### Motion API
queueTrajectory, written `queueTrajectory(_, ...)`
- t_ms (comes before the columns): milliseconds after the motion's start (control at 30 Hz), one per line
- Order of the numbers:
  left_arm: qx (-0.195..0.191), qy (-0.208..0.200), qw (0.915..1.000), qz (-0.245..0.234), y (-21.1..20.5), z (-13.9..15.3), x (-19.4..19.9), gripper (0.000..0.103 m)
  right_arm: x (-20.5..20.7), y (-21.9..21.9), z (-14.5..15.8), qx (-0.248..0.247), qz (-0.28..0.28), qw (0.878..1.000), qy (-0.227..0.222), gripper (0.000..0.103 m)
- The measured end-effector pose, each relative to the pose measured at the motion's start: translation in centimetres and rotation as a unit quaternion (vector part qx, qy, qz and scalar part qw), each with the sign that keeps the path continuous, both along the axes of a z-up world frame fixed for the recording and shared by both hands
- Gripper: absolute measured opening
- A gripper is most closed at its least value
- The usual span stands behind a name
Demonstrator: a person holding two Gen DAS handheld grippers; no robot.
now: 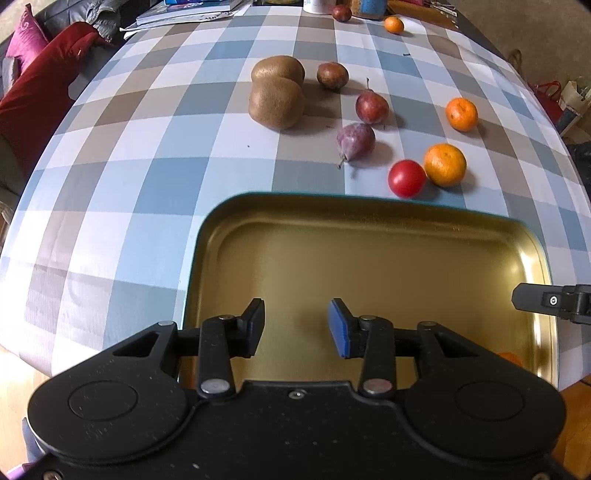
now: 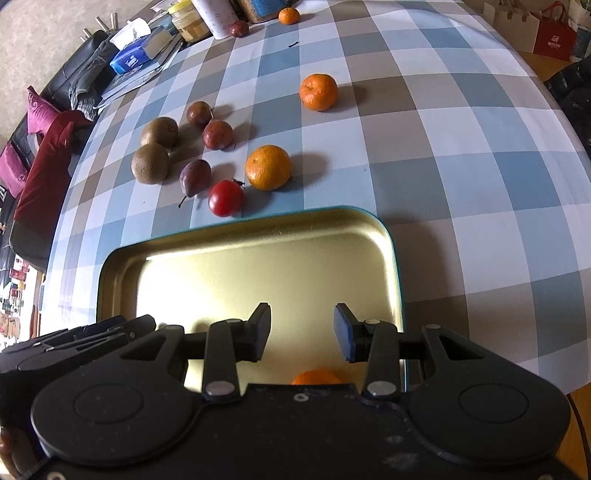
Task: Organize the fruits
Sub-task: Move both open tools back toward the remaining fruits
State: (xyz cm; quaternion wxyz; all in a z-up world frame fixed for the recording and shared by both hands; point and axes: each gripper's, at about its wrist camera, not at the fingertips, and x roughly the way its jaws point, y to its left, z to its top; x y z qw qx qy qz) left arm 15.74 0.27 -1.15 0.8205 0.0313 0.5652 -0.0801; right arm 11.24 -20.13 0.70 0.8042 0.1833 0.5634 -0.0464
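Fruit scattered on the counter (image 1: 110, 192) beyond a gold tray (image 1: 369, 258), both grippers spread and holding nothing.

Left gripper (image 1: 295, 328) and right gripper (image 2: 302, 332) hover over the tray, which holds one mandarin (image 2: 316, 377). On the counter lie two kiwis (image 1: 277, 105), three mandarins (image 1: 444, 164), one tomato (image 1: 406, 178) and four dark red fruits (image 1: 355, 141).

A mandarin (image 2: 316, 377) in the tray (image 2: 391, 236) is mostly hidden behind the right gripper's body; the far jars (image 2: 192, 22) are cut off by the top edge.
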Motion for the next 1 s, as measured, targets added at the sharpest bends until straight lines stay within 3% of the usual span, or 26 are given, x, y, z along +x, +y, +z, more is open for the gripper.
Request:
queueTrajectory(467,0.008,-0.026,0.9996,0.007,0.2,1.3,2.6,0.049,2.9,-0.2,1.5,-0.032,0.0,0.999,-0.024,0.041)
queueTrajectory(800,0.017,-0.042,0.999,0.001,0.1,1.6,4.4,0.049,5.6,-1.0,0.0,-0.022,-0.025,0.999,0.019,0.041)
queueTrajectory(1000,0.019,-0.049,0.9986,0.003,0.1,1.9,6.3,0.05,6.9,-1.1,0.1,-0.014,-0.026,0.999,0.017,0.041)
